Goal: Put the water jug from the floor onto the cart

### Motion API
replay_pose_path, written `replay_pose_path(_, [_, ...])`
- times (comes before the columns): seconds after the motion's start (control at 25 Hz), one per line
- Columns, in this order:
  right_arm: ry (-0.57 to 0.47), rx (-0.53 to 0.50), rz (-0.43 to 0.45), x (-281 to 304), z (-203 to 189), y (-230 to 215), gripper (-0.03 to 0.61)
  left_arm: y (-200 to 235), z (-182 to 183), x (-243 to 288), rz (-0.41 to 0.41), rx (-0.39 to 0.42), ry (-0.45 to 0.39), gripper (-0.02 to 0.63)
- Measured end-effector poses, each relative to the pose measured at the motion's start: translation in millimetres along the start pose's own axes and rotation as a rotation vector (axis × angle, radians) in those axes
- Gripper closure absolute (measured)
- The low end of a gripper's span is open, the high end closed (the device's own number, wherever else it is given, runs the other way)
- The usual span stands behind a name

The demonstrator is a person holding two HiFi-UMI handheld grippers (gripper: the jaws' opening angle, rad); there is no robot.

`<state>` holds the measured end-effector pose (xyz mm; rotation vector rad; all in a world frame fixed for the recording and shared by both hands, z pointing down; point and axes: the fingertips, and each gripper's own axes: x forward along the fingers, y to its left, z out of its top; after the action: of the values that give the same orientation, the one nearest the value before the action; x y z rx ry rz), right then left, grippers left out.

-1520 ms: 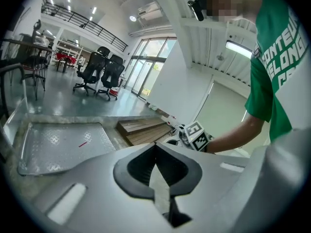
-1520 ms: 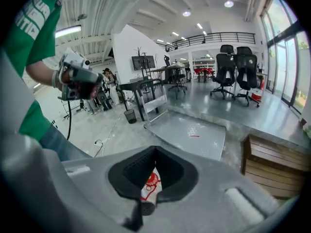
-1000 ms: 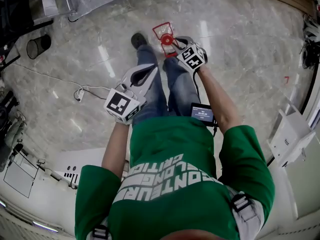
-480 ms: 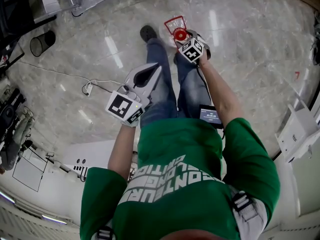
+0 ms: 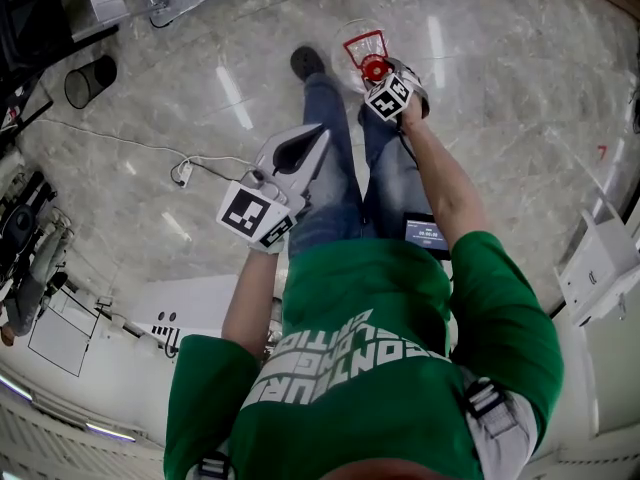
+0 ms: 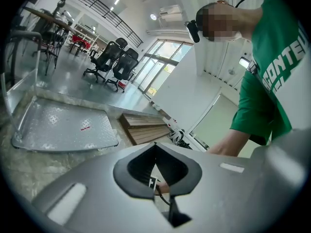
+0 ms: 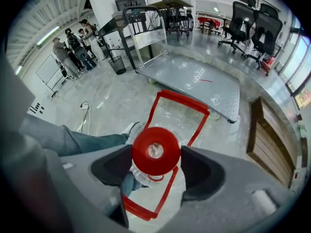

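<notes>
The water jug (image 5: 362, 50) stands on the marble floor by the person's feet, clear with a red cap (image 7: 156, 150) and a red handle frame (image 7: 181, 111). My right gripper (image 5: 380, 76) points steeply down over it. Its jaws stand wide open on either side of the cap, which fills the gap between them in the right gripper view; no squeeze shows. My left gripper (image 5: 316, 136) hangs above the person's left leg with its tips together and nothing in it. The silver cart (image 7: 194, 79) lies just beyond the jug, its deck bare.
A black mesh bin (image 5: 82, 80) and a white cable (image 5: 150, 153) lie on the floor to the left. A wooden pallet (image 7: 272, 140) sits right of the cart. People (image 7: 73, 47) and office chairs (image 7: 252, 28) are farther back. A white unit (image 5: 600, 268) stands at the right.
My right gripper has dropped down to the jug's red cap. The left gripper has drifted slightly and stays empty.
</notes>
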<state>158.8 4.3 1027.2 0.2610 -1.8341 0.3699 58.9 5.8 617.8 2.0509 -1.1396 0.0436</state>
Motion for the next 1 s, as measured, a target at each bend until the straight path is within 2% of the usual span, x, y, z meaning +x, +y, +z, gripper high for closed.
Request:
replay_pose_path(0.28, [0.001,-0.002,-0.053,12.3,2.4,-0.8,0.279,11.4,-3.7,-4.7,0.000,-0.016,0.004,0.598])
replay_pose_path(0.52, [0.014,0.012,-0.062,10.6,-1.6,-3.2,0.281,11.8,-7.5,-4.2,-0.011,-0.018,0.016,0.598])
replay_pose_path(0.68, [0.018,0.062,-0.053,5.9,-0.8,-10.6,0.281,12.5,-6.3,-3.3,-0.012,-0.012,0.018,0.598])
replay_pose_path(0.84, [-0.028,0.128,-0.049,-14.1,6.0,-24.2,0.281,8.7,-4.6,-2.3,-0.017,-0.002,0.009,0.598])
replay_pose_path(1.0, [-0.089,0.138,-0.052,-49.2,18.3,-34.4,0.281,0.6,3.5,2.1,-0.030,0.020,-0.008,0.598])
